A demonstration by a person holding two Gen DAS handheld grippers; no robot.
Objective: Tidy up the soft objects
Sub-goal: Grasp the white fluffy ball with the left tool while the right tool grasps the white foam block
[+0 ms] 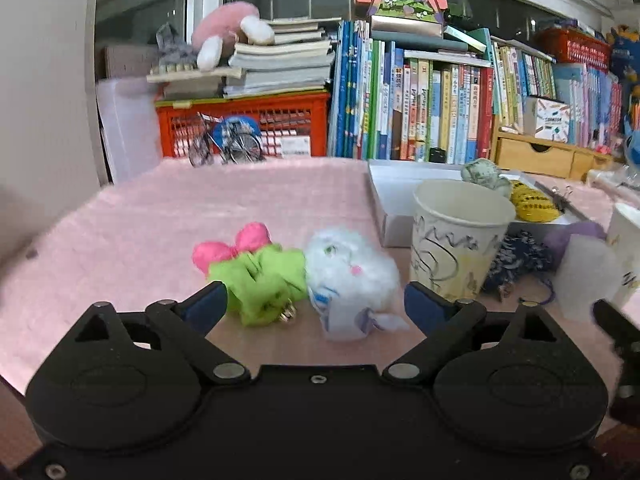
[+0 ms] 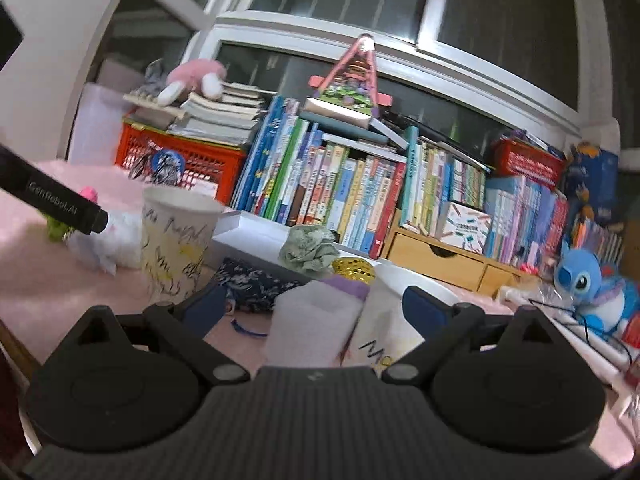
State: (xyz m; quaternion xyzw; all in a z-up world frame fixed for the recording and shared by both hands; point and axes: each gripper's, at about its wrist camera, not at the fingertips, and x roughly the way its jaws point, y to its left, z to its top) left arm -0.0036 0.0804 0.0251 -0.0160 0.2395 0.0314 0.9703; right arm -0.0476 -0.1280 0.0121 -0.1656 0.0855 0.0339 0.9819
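Here, the white fluffy toy (image 1: pixel 350 276) lay on the pink cloth (image 1: pixel 160 216), touching a green and pink toy (image 1: pixel 256 276) on its left side, and both sat between the spread fingers of our left gripper (image 1: pixel 316 306). Neither pad touched them; the jaws stood wide and held nothing. Just beside the fluffy toy stood a scribbled paper cup (image 1: pixel 458 236), and behind it a white tray (image 1: pixel 394 196) already carried a grey-green soft thing (image 1: pixel 482 174) and a yellow one (image 1: pixel 532 200). Our right gripper (image 2: pixel 316 308) also stood released, with a white and purple foam piece (image 2: pixel 316 320) and a second cup (image 2: pixel 394 320) between its fingers, untouched as far as we could tell. We judged this the approach before a pick. Next we needed to centre on one toy only, close gently, and keep clear of the cup.
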